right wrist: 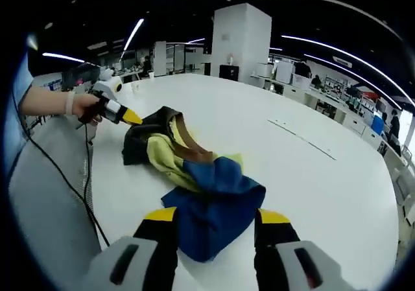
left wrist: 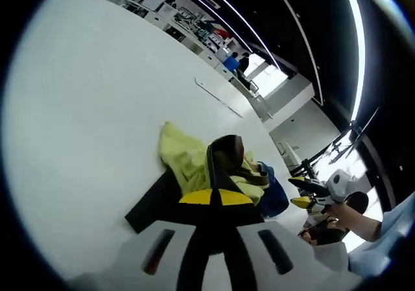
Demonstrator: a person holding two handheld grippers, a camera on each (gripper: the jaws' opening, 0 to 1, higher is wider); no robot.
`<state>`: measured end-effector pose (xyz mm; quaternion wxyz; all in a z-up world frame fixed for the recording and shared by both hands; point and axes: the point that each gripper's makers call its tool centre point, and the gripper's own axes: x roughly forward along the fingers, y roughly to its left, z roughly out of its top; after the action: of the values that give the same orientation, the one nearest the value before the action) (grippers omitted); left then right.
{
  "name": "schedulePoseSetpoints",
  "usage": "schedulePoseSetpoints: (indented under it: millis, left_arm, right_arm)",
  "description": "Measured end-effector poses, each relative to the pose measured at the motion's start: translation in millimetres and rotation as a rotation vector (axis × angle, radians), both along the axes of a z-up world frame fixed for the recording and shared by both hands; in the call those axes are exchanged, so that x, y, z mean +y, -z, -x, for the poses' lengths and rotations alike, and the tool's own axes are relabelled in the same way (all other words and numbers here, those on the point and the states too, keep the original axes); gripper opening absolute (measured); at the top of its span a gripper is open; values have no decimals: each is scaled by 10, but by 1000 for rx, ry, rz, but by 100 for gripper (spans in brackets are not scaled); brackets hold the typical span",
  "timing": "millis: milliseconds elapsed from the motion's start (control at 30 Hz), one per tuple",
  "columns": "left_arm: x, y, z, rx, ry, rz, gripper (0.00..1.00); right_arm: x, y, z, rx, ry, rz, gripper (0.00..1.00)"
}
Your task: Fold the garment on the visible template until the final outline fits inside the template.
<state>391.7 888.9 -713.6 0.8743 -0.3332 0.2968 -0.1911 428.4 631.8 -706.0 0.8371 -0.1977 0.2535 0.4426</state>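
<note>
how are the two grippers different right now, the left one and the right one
The left gripper has its jaws shut together at the garment's brown and yellow end; the right gripper has its jaws spread apart around the blue end. Both have yellow-tipped black jaws and work on the white table.

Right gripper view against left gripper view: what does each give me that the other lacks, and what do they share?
The right gripper view gives the right tongs open astride the blue end, and the left tongs at the dark end. The left gripper view gives the left tongs closed on dark fabric, and the right tongs held in a hand. Shared: the bunched garment on the white table.
</note>
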Motion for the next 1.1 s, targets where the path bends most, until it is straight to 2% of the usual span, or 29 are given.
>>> schedulePoseSetpoints:
  millis: [67,200,300,367,400,433,500,533,700,767,900,1033,1100]
  left_arm:
    - [28,-5,23,1,1,-9,0]
    - [73,-16,43,-1,-11,-1,0]
    - [99,-10,59,-5,-22,-2,0]
    - [110,1,68,-2,-31,4,0]
    - [111,1,72,-3,-36,11,0]
    - [102,-4,77,-5,-38,19,0]
    - [88,-5,84,-5,-37,29,0]
    - [94,0,81,-3,-40,31,0]
    - [89,-15,77,-8,-42,39,0]
    - [96,-15,77,-8,-44,40,0]
    - [79,-37,76,-15,-44,48,0]
    - [67,-54,76,-22,-40,48,0]
    - [68,-57,78,-21,-42,51,0]
  right_arm:
    - [8,-6,-22,-9,-5,6,40]
    - [-4,27,-117,-48,-9,50,29]
    - [44,73,-169,-56,-19,61,27]
    - [53,85,-206,-100,-53,110,23]
    - [87,80,-233,-149,-93,139,18]
    - [114,81,-243,-166,-104,141,15]
    - [115,149,-275,-181,-124,195,15]
    - [122,173,-304,-210,-144,236,15]
    - [219,194,-292,-246,-186,254,15]
    - [256,187,-289,-280,-221,278,15]
    - [295,258,-273,-284,-269,315,14]
    - [281,321,-319,-289,-274,346,14]
    - [270,313,-336,-287,-265,347,8]
